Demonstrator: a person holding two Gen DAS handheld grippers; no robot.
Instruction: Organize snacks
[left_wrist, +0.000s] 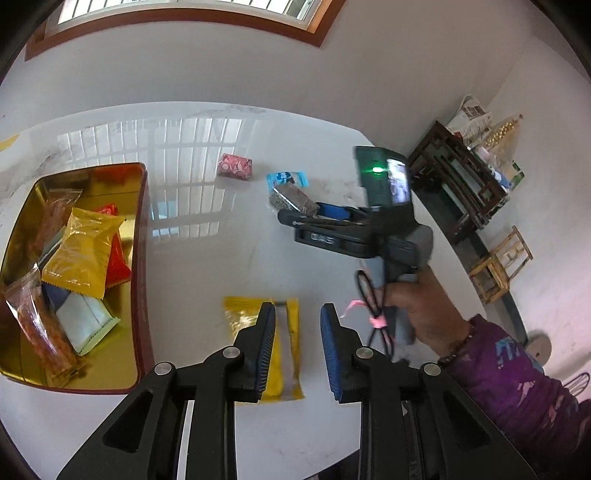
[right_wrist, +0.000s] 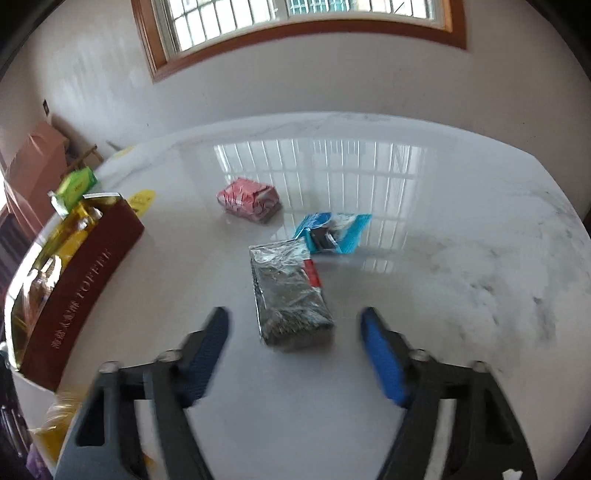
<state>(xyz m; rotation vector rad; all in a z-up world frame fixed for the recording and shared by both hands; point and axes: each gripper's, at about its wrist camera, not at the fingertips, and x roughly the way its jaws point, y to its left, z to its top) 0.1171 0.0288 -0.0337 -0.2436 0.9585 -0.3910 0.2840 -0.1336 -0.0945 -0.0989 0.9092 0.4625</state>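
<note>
Two risks stand out on the glossy table, where the red tin sits well off to the left of both tongs. The right tongs stand open with the silvery foil packet between and just ahead of their tips, untouched, so an off-centre squeeze could skid it into the blue packet beyond. The left tongs are drawn nearly together on nothing. The yellow packet seems to lie beneath their left finger, perhaps free, and may get dragged.
</note>
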